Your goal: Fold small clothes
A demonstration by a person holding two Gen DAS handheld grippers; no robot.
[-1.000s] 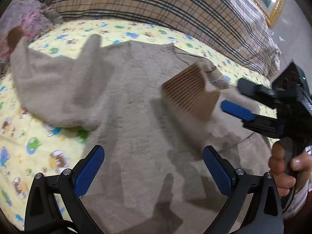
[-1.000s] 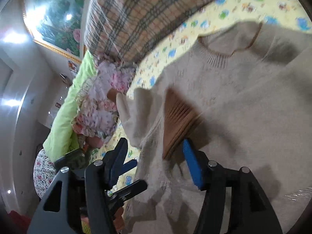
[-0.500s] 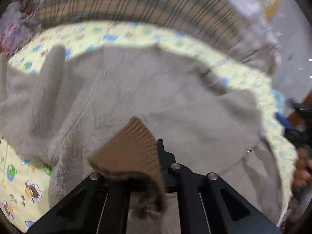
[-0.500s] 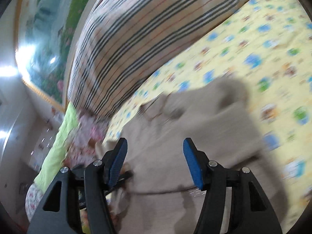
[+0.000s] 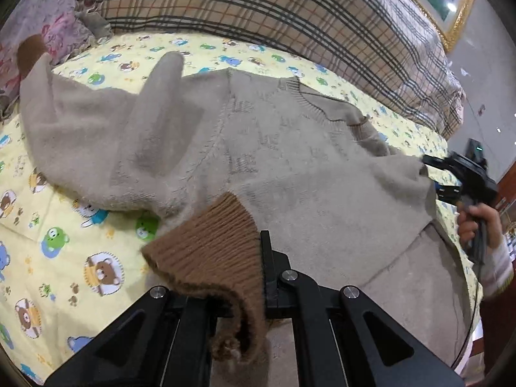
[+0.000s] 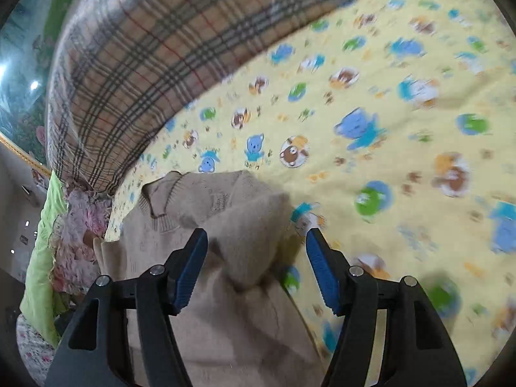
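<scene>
A small beige knit sweater [image 5: 274,148] lies spread on the yellow cartoon-print sheet [image 5: 64,251]. My left gripper [image 5: 245,277] is shut on the sweater's brown ribbed cuff [image 5: 213,251], with that sleeve folded across the body. The other sleeve [image 5: 80,119] lies out to the left, its brown cuff [image 5: 29,51] at the far left. My right gripper [image 6: 256,267] is open, its blue pads [image 6: 190,264] astride the folded edge of the sweater [image 6: 232,225]. It also shows at the right edge of the left wrist view [image 5: 458,174].
A plaid quilt [image 5: 274,13] is rolled along the back of the bed. Pink floral bedding [image 5: 38,19] lies at the far left. A green pillow [image 6: 42,251] lies at the left of the right wrist view. A gold-framed picture [image 5: 451,6] hangs on the wall.
My left gripper closed on the brown cuff and drew the sleeve across the sweater. My right gripper, still open, swung to the sweater's right folded edge.
</scene>
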